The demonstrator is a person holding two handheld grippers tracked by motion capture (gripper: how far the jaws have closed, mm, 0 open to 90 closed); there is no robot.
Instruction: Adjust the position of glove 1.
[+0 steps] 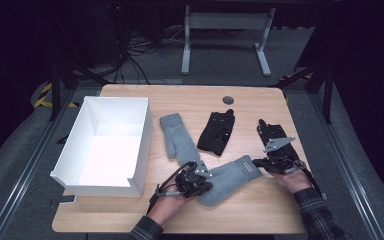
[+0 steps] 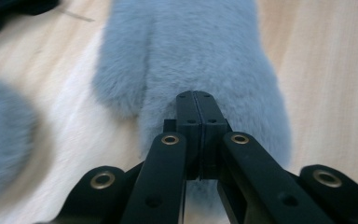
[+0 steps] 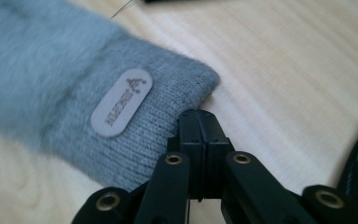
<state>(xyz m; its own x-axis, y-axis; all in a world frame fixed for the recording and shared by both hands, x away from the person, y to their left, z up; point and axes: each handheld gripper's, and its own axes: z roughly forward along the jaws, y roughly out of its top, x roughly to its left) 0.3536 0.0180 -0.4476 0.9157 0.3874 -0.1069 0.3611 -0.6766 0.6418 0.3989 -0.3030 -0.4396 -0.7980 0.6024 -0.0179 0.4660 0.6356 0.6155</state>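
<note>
While clamped at both ends: grey mitten [image 1: 228, 179] pinned flat on tabletop [image 1: 260, 210].
Left gripper [image 2: 196, 100] jaws together on fingertip end, right gripper [image 3: 199, 119] jaws together at cuff edge; long axis running diagonally between them, white box [image 1: 107, 145] off left.

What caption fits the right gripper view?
Shut right tongs at the ribbed cuff of a grey mitten on the wooden table.

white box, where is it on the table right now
In the high view the white box sits on the table's left side, just left of a grey mitten.
</note>
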